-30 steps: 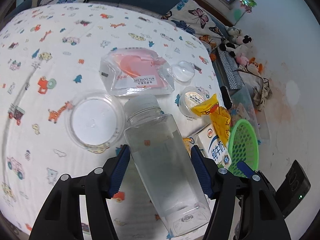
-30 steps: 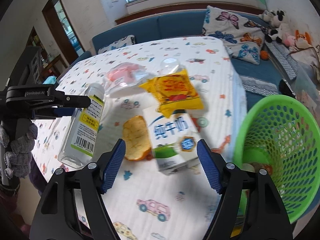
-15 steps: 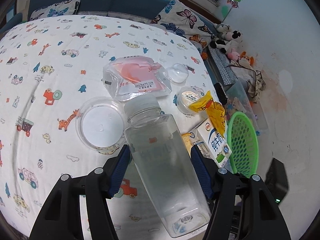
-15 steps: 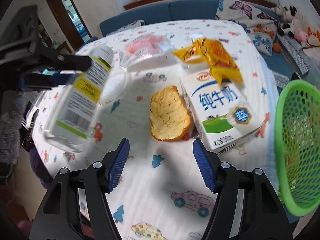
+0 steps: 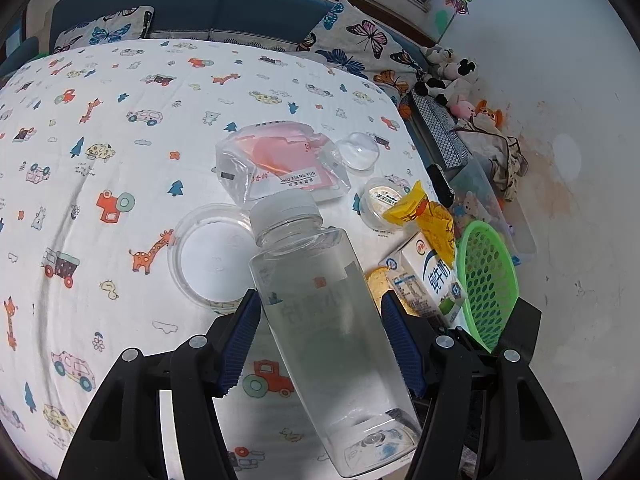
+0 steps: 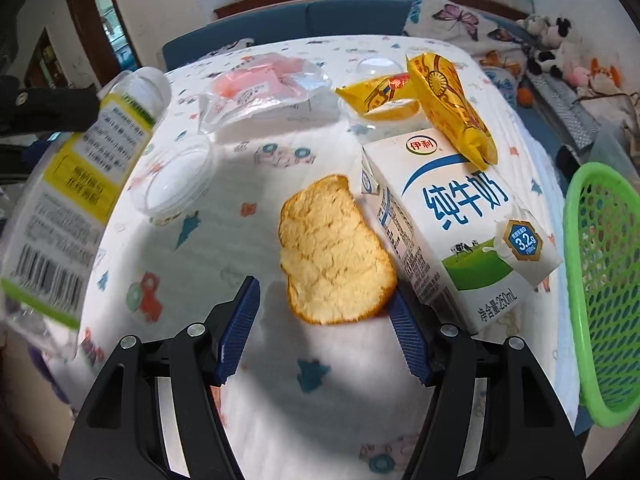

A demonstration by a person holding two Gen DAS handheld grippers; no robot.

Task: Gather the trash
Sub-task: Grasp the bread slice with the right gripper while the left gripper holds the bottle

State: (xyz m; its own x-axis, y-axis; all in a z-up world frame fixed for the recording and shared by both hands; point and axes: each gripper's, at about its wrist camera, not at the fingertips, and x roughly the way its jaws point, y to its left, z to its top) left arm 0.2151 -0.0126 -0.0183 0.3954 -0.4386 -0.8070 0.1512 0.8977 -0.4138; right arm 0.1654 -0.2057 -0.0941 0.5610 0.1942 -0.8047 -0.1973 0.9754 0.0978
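Currently left hand-held gripper (image 5: pixel 322 342) clamped on clear bottle (image 5: pixel 320 312), lifted off the bench (image 5: pixel 120 168), cap pointing forward, base toward camera. Right hand-held gripper (image 6: pixel 320 326) wide open, holding nothing, low over bread slice (image 6: pixel 334 250); right blue pad just beside or touching the slice's lower edge, contact unclear. Milk carton (image 6: pixel 452 228) lying flat, tight against slice's right side; yellow wrapper (image 6: pixel 448 104) draped over carton's far end and plastic cup (image 6: pixel 380 120). Green basket (image 6: pixel 600 276) at bench's right edge, near carton. Also on bench: round clear lid (image 6: pixel 174 182), pink packet (image 6: pixel 260 88). Judged step: grab bread with right, carry bottle to basket with left. For a clean grab, slide left pad in along slice's free side, keep right pad between slice and carton, close gently since bread probably crumbles. Risk: pinching carton edge too, or snagging the cloth.
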